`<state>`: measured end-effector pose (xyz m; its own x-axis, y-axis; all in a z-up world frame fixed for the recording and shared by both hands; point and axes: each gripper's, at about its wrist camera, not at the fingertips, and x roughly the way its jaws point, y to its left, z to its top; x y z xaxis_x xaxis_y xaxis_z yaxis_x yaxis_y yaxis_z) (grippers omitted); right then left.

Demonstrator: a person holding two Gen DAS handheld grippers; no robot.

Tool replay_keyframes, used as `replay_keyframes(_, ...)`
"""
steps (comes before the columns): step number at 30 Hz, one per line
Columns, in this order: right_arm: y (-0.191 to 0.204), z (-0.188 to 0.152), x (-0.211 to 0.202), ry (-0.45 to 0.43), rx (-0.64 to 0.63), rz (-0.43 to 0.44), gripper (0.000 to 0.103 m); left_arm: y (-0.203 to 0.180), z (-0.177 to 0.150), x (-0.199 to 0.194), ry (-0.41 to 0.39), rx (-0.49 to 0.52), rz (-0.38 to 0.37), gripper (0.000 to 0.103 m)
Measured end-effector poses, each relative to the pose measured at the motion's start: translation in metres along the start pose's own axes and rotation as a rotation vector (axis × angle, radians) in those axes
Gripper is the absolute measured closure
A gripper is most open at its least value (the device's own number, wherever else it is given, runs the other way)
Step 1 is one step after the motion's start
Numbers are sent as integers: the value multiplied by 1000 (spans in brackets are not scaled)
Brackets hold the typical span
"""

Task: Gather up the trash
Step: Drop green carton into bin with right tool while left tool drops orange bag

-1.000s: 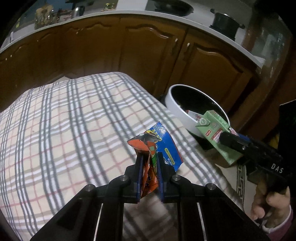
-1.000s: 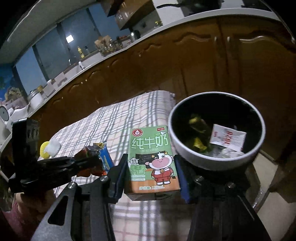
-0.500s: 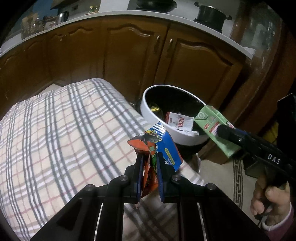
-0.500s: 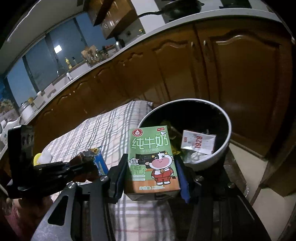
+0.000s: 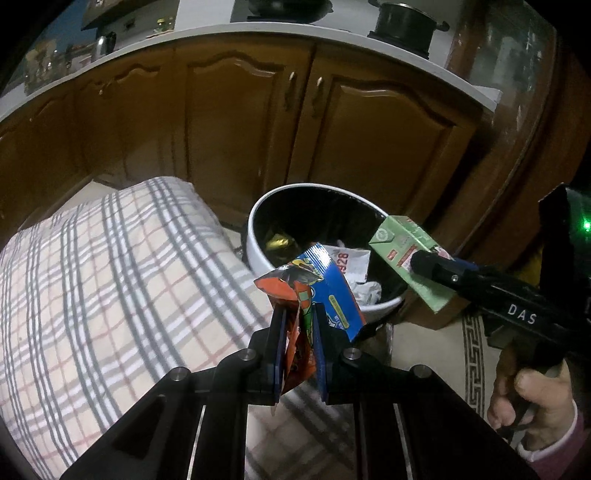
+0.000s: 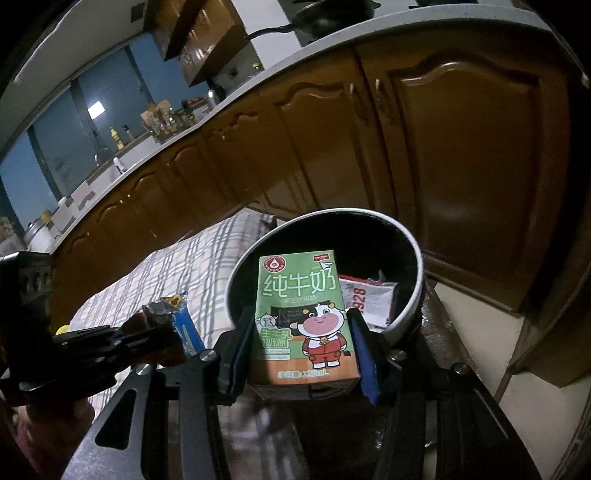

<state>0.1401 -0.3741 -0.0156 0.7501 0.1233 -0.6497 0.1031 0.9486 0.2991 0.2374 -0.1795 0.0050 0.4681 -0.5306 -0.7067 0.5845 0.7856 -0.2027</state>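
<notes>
Some trash lies in the bin point(image 5: 258, 254); left gripper point(image 5: 298, 345) jaws pinch a snack wrapper point(image 5: 317, 288), right gripper point(image 6: 301, 347) jaws a milk carton point(image 6: 301, 314), both undropped.

The left hand-held gripper point(image 5: 299, 332) is clamped on a crumpled snack wrapper point(image 5: 317, 291), orange-red on one side and blue on the other, whose upper part sticks up past the fingertips. Beyond it stands a round trash bin point(image 5: 258, 243) with a white rim and black liner, holding a gold wrapper point(image 5: 277, 242) and a white packet printed in red point(image 5: 351, 260). To the right, the right hand-held gripper point(image 5: 424, 266) grips a green milk carton point(image 5: 406, 251), tilted, near the bin's rim. A plaid cloth point(image 5: 110, 280) covers the surface at left. Brown cabinet doors point(image 5: 240, 122) run behind, under a white worktop point(image 5: 332, 38) carrying a dark pot point(image 5: 402, 18).
</notes>
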Motion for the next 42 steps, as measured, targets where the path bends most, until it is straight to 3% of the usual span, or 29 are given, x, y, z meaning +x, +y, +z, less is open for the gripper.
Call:
replay_keyframes(17, -23, 27, 31, 43, 6, -56, 54, -11, 45, 58, 39, 28, 15, 90)
replay_keyframes(35, -34, 41, 50, 86, 6, -68, 54, -16, 58, 86, 86, 23, 42, 89)
replay_keyframes(40, -34, 42, 50, 87, 5, -68, 54, -15, 62, 89, 99, 19, 55, 78)
replay_keyframes(42, -35, 43, 50, 86, 14, -59, 53, -16, 62, 87, 98, 21, 56, 62)
